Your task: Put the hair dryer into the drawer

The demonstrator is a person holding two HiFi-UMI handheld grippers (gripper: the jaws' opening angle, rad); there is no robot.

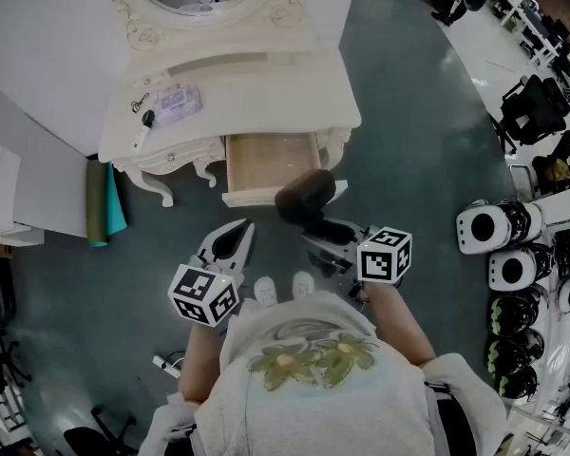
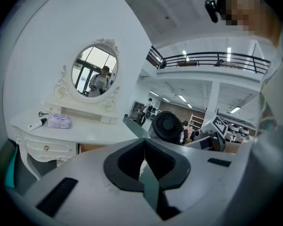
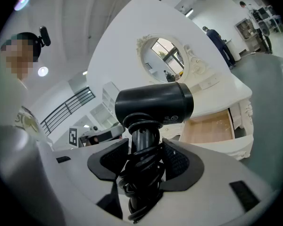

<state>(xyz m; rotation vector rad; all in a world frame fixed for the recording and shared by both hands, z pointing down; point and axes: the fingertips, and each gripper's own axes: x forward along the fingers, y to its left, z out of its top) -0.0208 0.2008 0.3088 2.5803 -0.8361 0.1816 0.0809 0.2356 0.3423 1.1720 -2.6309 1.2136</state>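
The black hair dryer hangs in the air just in front of the open wooden drawer of the white dressing table. My right gripper is shut on its handle, which has the cord wound round it. In the right gripper view the dryer's barrel lies crosswise above the jaws, with the drawer beyond. My left gripper is shut and holds nothing, left of the dryer and in front of the table. Its own view shows the dryer's rear grille to the right.
On the tabletop lie a purple pouch and a small white device with keys. Green and teal rolls lean by the table's left side. White round machines stand at the right. The person's shoes are on the grey floor.
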